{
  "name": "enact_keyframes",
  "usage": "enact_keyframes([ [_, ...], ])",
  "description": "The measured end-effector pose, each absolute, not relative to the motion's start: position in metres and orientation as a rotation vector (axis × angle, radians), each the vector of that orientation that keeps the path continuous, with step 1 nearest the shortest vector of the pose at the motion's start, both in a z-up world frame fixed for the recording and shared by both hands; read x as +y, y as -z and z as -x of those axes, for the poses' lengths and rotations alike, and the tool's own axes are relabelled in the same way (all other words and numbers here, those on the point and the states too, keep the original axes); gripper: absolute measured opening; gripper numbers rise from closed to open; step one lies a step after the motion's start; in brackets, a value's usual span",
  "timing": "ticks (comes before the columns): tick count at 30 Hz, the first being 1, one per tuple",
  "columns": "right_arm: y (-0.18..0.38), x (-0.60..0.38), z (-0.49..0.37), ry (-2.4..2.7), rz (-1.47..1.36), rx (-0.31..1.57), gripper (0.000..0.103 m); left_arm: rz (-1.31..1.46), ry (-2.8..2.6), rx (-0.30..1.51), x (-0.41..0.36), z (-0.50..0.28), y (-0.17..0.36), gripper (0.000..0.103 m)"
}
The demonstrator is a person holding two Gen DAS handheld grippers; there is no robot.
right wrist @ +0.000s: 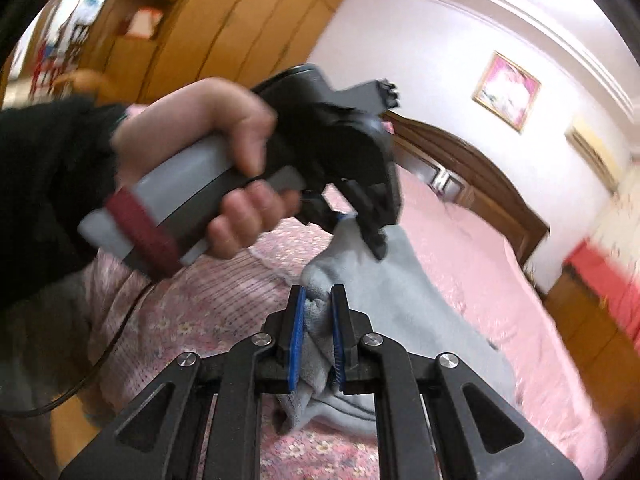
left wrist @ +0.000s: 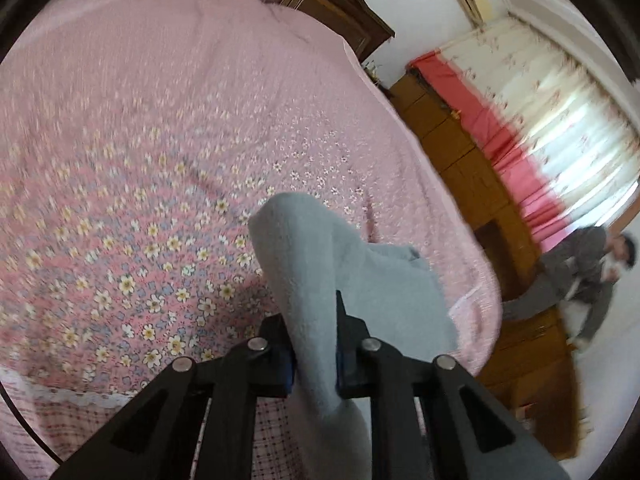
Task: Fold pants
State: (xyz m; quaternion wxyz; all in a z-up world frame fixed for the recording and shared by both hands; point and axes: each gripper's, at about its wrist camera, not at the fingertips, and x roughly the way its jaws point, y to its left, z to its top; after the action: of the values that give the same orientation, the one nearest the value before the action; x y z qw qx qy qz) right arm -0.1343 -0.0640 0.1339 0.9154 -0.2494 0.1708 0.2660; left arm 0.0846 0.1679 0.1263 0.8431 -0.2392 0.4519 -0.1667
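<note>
The light grey pants (left wrist: 320,264) hang over the pink floral bedspread (left wrist: 140,140). My left gripper (left wrist: 314,320) is shut on a bunched fold of the pants, and the cloth drapes down to the right of it. In the right wrist view my right gripper (right wrist: 318,292) is shut on another bunch of the pants (right wrist: 404,304), lifted above the bed (right wrist: 480,264). The left gripper (right wrist: 360,228), held in a hand, shows there just above and beyond, pinching the same cloth.
A dark wooden headboard (right wrist: 472,168) stands at the bed's far end. Wooden cabinets (left wrist: 460,144) and a red and white curtain (left wrist: 540,120) run along the bed's right side. A person in grey (left wrist: 576,276) is beside them. A wooden wardrobe (right wrist: 224,20) stands behind.
</note>
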Motion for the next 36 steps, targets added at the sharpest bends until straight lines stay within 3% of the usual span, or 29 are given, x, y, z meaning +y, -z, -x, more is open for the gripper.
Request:
enact_keyframes([
  [5,-0.147,-0.099,0.11,-0.518,0.342,0.41,0.013,0.454,0.239,1.011,0.144,-0.09,-0.134,0.017],
  [13,-0.16,-0.141,0.095,-0.496,0.217,0.405,0.013,0.353,0.271,0.921,0.094,-0.088,-0.172,0.015],
  [29,-0.156,-0.209,0.078,-0.42,0.034,0.463,0.013,0.243,0.277,0.98,-0.002,-0.117,-0.162,0.015],
  [36,-0.136,-0.264,0.046,-0.382,-0.074,0.521,0.013,0.169,0.241,1.093,-0.047,-0.148,-0.141,0.015],
])
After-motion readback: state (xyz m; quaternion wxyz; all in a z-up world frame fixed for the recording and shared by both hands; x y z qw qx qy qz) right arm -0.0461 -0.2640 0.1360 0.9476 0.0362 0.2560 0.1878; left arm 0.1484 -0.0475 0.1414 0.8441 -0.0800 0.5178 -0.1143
